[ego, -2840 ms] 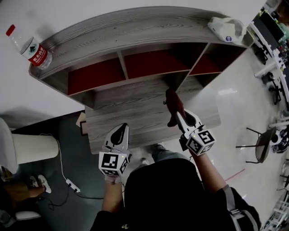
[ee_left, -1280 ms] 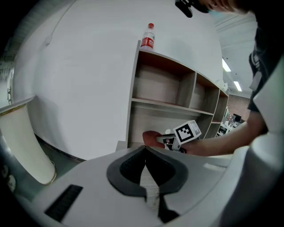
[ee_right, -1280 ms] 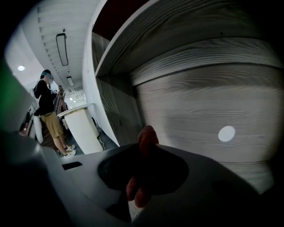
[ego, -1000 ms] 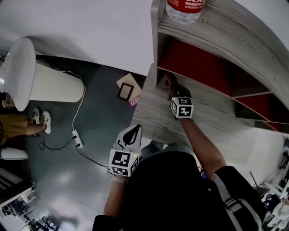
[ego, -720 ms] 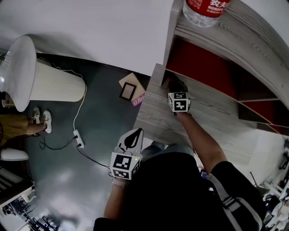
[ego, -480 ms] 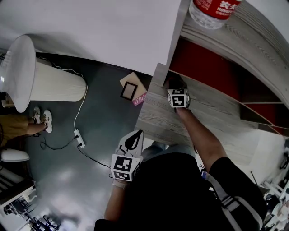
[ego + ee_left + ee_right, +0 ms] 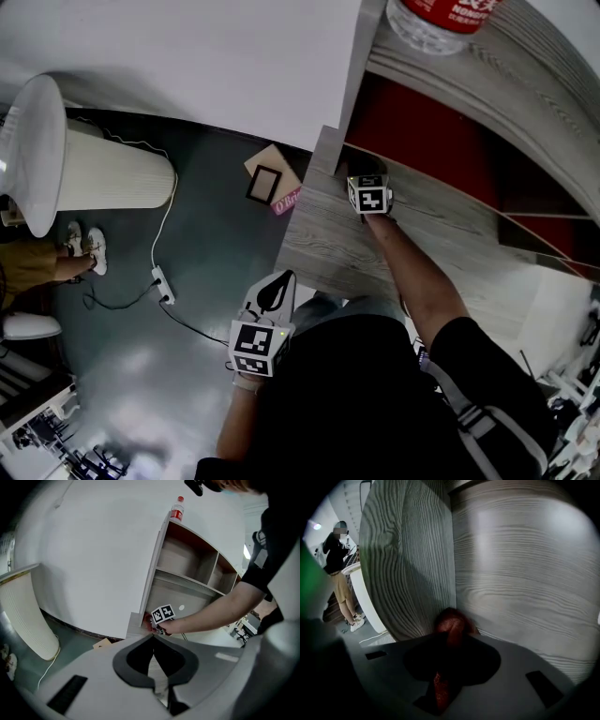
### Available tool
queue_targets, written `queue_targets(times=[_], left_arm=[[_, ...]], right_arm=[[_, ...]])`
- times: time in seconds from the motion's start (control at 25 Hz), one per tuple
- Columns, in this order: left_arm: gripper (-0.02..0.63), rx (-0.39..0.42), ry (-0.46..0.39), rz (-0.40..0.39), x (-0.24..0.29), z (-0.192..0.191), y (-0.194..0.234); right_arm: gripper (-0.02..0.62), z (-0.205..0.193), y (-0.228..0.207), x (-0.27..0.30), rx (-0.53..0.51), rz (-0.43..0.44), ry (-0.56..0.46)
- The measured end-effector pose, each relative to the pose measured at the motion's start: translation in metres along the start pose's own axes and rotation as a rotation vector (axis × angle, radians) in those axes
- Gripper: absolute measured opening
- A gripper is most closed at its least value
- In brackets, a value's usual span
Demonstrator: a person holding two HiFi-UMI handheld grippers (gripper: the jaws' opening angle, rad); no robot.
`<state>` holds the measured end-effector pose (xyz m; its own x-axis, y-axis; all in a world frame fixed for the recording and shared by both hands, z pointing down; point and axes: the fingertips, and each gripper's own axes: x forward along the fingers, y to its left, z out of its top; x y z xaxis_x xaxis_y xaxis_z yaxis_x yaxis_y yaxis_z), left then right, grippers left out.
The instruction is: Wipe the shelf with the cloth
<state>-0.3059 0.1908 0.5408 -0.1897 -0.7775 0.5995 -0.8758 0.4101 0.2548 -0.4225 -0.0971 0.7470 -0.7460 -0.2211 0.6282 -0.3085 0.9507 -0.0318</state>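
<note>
The red cloth (image 7: 450, 620) is pressed into the shelf's (image 7: 336, 246) left inner corner, where the lower board meets the side panel, and it is pinched between the jaws of the right gripper (image 7: 359, 178), which reaches in over that board. The left gripper (image 7: 273, 289) hangs below the shelf's front edge, close to the person's body, its jaw tips together with nothing between them. A bottle (image 7: 439, 17) stands on the shelf's top left end
</note>
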Motion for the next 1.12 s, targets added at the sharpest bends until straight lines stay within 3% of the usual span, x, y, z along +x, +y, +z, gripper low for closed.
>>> queue_targets(times=[0.56,1.12], left_arm=[[0.006,0.025,0.016,-0.018,0.016,0.002,-0.041],[0.006,0.034,0.033,-0.048,0.046,0.002,-0.131]], right_arm=[[0.057,-0.039,-0.108,-0.047,0.113,-0.135,0.023],[0.057,-0.099,-0.228,-0.127,0.207,-0.24,0.032]])
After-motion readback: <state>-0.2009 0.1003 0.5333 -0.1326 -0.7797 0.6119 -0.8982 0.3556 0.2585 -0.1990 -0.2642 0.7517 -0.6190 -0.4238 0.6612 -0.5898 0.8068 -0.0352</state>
